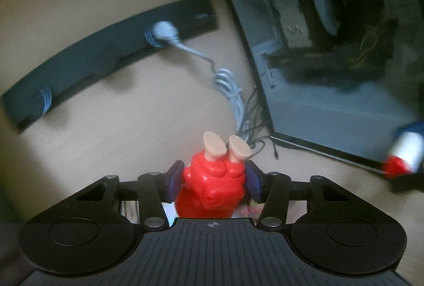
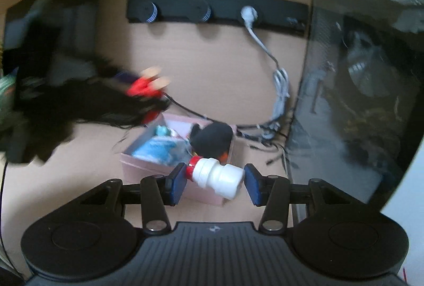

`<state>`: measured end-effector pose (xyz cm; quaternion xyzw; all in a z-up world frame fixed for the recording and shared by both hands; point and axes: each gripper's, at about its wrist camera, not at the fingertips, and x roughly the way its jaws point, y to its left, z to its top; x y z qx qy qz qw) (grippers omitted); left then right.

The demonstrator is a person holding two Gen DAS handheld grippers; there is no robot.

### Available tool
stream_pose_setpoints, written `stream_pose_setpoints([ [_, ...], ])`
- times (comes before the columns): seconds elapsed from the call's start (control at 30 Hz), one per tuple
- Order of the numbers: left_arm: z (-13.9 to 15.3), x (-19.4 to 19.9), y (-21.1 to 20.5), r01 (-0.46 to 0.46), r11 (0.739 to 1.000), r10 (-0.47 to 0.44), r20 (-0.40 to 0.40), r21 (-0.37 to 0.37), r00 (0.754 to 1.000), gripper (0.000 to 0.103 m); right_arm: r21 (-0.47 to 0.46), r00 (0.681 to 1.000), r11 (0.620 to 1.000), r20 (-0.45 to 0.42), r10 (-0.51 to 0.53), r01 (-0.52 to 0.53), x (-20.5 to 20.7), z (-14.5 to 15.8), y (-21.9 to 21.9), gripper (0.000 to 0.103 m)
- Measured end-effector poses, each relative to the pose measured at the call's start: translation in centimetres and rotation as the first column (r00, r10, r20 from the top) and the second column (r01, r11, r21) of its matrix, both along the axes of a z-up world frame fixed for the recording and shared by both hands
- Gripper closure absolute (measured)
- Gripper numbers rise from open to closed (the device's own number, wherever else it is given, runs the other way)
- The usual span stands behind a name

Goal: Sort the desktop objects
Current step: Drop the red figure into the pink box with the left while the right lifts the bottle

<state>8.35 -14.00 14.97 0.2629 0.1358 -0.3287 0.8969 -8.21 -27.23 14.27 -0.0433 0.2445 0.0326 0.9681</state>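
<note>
My left gripper (image 1: 213, 181) is shut on a red toy figure (image 1: 213, 185) with two tan feet pointing away from me, held above the wooden desk. In the right wrist view the same left gripper and red toy (image 2: 144, 86) appear blurred at the left, above the pink box (image 2: 148, 165). My right gripper (image 2: 214, 182) holds a small white bottle with a red cap (image 2: 216, 176) lying sideways between its blue pads, over the box's near right corner. The bottle also shows in the left wrist view (image 1: 405, 153). The box holds a blue item (image 2: 159, 148) and a black round object (image 2: 212, 139).
A black power strip (image 2: 217, 12) with a white plug and cable (image 2: 278, 79) lies at the back of the desk. A glass-sided computer case (image 2: 357, 100) stands at the right. A dark monitor (image 2: 53, 34) stands at the left. Black cables run behind the box.
</note>
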Motion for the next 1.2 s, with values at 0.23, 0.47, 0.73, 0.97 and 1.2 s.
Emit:
stream_pose_setpoints([
  [0.23, -3.1, -0.5, 1.3, 0.011, 1.000, -0.011, -0.178, 0.002, 0.984, 0.017, 0.038, 0.997, 0.997, -0.016, -0.071, 0.071, 0.6, -0.4, -1.5, 0.056],
  [0.47, -6.8, -4.0, 7.1, -0.137, 0.990, 0.117, -0.403, -0.022, 0.908, 0.010, 0.067, 0.999, 0.997, 0.000, -0.034, 0.034, 4.6, 0.6, -1.1, 0.056],
  [0.73, -7.5, -4.1, 13.0, -0.422, 0.904, 0.321, -0.543, -0.068, 0.775, 0.006, 0.097, 0.994, 0.993, 0.083, 0.067, -0.075, 11.0, 2.4, 3.1, 0.056],
  [0.97, -8.5, -5.1, 17.3, -0.555, 0.831, 0.441, -0.570, -0.033, 0.694, 0.006, 0.084, 0.988, 0.996, 0.154, 0.025, -0.038, 20.3, -0.1, 7.3, 0.056],
  [1.2, -9.3, -5.0, 19.9, -0.624, 0.781, 0.493, -0.588, -0.025, 0.641, 0.003, 0.146, 0.998, 0.989, 0.059, 0.000, -0.009, 21.6, -4.1, 7.5, 0.012],
])
